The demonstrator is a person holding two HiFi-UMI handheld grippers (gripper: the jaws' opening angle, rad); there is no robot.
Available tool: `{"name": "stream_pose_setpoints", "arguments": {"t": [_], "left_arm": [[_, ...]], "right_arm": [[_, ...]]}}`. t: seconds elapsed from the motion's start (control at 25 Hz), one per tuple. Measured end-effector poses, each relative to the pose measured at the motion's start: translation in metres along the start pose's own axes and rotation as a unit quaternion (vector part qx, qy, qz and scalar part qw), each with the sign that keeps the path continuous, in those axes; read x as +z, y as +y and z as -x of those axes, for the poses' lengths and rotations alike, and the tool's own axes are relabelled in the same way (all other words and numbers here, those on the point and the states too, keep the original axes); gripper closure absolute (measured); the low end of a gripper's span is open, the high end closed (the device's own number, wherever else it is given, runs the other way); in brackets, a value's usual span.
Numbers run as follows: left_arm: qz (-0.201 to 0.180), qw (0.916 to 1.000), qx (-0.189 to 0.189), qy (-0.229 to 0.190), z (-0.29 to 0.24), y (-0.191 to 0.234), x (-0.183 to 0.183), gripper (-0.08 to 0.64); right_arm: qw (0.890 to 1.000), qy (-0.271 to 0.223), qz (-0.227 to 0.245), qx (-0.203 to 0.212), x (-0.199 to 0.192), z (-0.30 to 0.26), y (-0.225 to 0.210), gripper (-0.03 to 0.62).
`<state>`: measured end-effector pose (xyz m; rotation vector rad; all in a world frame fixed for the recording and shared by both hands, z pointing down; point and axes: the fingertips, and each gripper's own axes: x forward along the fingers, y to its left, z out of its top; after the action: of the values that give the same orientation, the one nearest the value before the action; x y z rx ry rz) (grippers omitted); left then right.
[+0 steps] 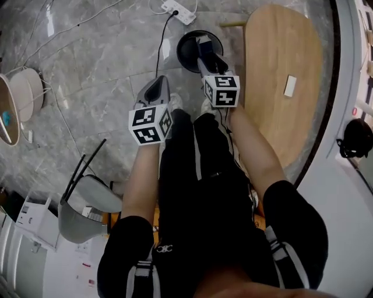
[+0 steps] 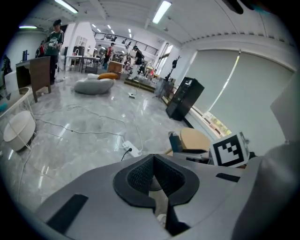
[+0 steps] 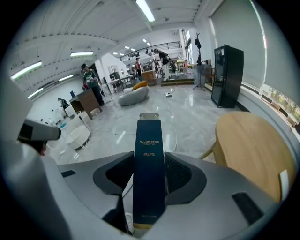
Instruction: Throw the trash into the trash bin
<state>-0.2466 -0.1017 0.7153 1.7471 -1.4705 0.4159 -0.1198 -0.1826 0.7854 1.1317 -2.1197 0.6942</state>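
Observation:
The trash is a slim dark blue box (image 3: 149, 140) with small white print, and my right gripper (image 3: 150, 165) is shut on it, the box standing up between the pads. In the head view the right gripper (image 1: 205, 46) holds the box (image 1: 204, 41) over the round black trash bin (image 1: 185, 52) on the grey floor. To the left and nearer the person's legs is my left gripper (image 1: 156, 88). Its pads meet at the tips with nothing between them (image 2: 152, 161). The box (image 2: 175, 140) also shows at the right of the left gripper view.
A light wooden table (image 1: 285, 64) with a small white card (image 1: 289, 85) stands right of the bin. A white power strip (image 1: 179, 10) and its cables lie behind the bin. A grey chair (image 1: 87, 204) is at the lower left. People stand far across the hall.

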Motion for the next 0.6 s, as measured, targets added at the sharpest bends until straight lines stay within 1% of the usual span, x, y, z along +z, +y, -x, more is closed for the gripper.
{"name": "stream_pose_setpoints", "arguments": {"t": [0.12, 0.2, 0.32, 0.44, 0.52, 0.6], "left_arm": [[0.000, 0.9998, -0.012, 0.014, -0.037, 0.017, -0.026, 0.548], [-0.001, 0.9996, -0.019, 0.020, -0.055, 0.027, -0.039, 0.548], [-0.002, 0.9992, -0.025, 0.031, -0.072, 0.038, -0.058, 0.548], [0.002, 0.9989, -0.027, 0.039, -0.083, 0.044, -0.064, 0.548], [0.007, 0.9988, -0.031, 0.038, -0.084, 0.045, -0.062, 0.548], [0.015, 0.9987, -0.036, 0.032, -0.083, 0.044, -0.057, 0.548]], "right_arm": [[0.999, 0.038, 0.025, -0.012, -0.047, -0.053, -0.015, 0.410], [0.997, 0.061, 0.049, -0.021, -0.070, -0.081, -0.026, 0.410], [0.993, 0.092, 0.070, -0.025, -0.099, -0.108, -0.037, 0.408], [0.991, 0.104, 0.079, -0.024, -0.114, -0.126, -0.042, 0.402], [0.993, 0.098, 0.069, -0.017, -0.114, -0.131, -0.041, 0.370], [0.994, 0.089, 0.063, -0.016, -0.109, -0.129, -0.037, 0.367]]}}
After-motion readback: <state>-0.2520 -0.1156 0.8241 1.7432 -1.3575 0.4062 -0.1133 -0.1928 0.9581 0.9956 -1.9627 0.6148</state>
